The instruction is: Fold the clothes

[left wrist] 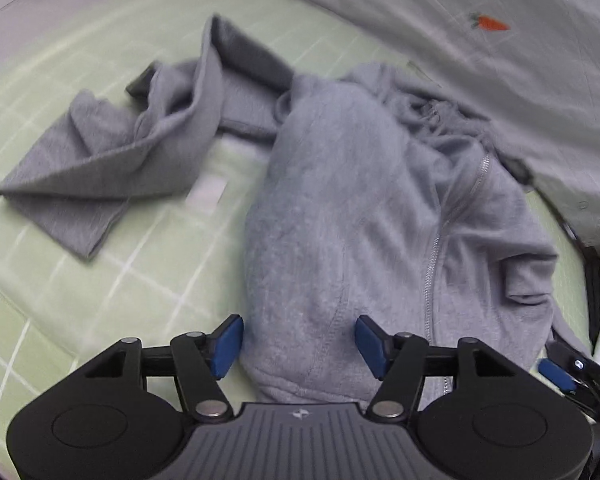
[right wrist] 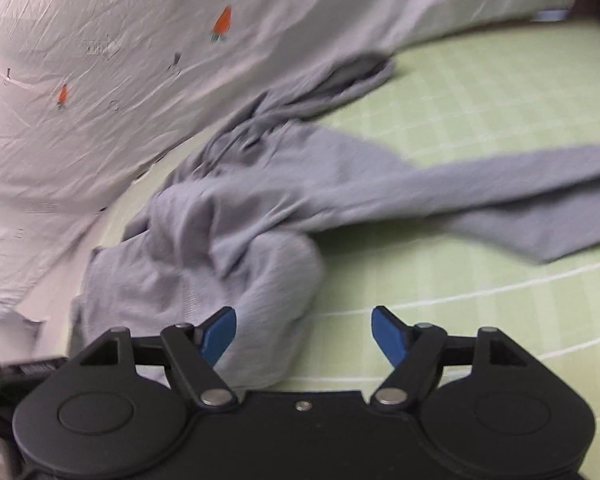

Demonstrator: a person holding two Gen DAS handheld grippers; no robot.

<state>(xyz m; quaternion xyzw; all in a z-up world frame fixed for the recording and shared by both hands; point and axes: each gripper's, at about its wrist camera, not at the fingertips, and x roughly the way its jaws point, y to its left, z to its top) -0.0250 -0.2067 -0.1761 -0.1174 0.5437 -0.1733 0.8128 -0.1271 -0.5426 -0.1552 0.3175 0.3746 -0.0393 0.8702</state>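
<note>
Grey fleece of a zip-up hoodie (left wrist: pixel 340 208) is lying crumpled on a bed under a green checked sheet (left wrist: pixel 60 300). Nearest the hoodie's hem, the left tongs (left wrist: pixel 298 344) are gaping wide, 2 blue pads (left wrist: pixel 228 344) straddling the fabric without pinching it. Beside the hoodie's bunched lower edge, the right tongs (right wrist: pixel 303 336) are standing equally wide, gripping nothing. Out from the hoodie's body, a sleeve (left wrist: pixel 80 172) is trailing across the sheet. Beyond the hoodie, a pale quilt (right wrist: pixel 100 80) printed with small carrots (right wrist: pixel 222 24) is rising, touching its far edge.
</note>
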